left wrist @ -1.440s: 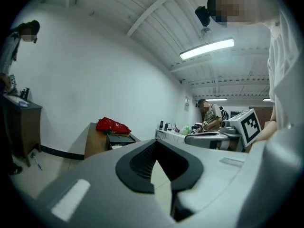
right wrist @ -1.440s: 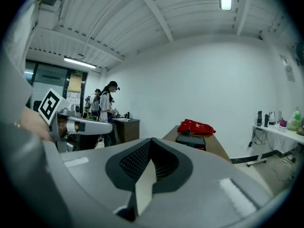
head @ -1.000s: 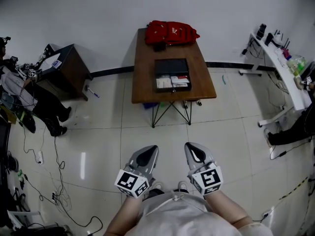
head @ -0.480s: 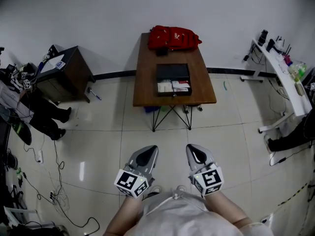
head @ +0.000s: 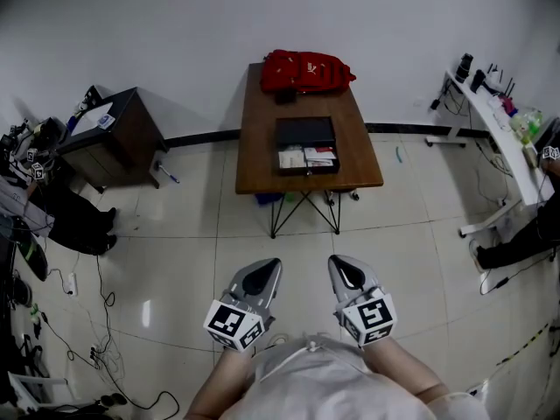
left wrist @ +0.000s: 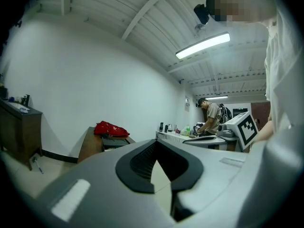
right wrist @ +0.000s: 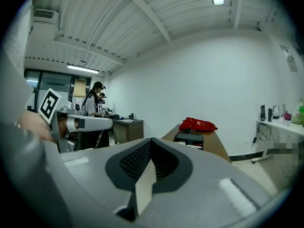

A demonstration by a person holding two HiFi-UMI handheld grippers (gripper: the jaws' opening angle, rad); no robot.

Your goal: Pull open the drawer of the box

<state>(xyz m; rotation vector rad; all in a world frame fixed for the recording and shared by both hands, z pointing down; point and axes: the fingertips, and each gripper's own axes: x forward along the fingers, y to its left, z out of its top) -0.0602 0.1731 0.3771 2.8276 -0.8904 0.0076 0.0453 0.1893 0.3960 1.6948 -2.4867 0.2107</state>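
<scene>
A black box (head: 305, 132) lies on a brown table (head: 258, 151) across the room, its drawer (head: 306, 157) out toward me with white papers showing inside. My two grey grippers hang low in the head view, side by side above the tiled floor and far short of the table. The left gripper (head: 269, 264) has its tips together and nothing in them. The right gripper (head: 338, 260) is shut and empty as well. The left gripper view shows the box (left wrist: 112, 142) small and distant beyond the left gripper (left wrist: 156, 142). In the right gripper view the box (right wrist: 190, 137) lies past the right gripper (right wrist: 152, 139).
A red bag (head: 304, 68) lies at the table's far end against the wall. A dark cabinet (head: 118, 134) stands at the left, with a seated person (head: 44, 199) beside it. A white desk (head: 503, 138) lines the right wall. Cables (head: 87, 322) trail over the floor at the left.
Both grippers keep their place. The head view has shifted a little, and the person at the left has drifted toward the picture's edge.
</scene>
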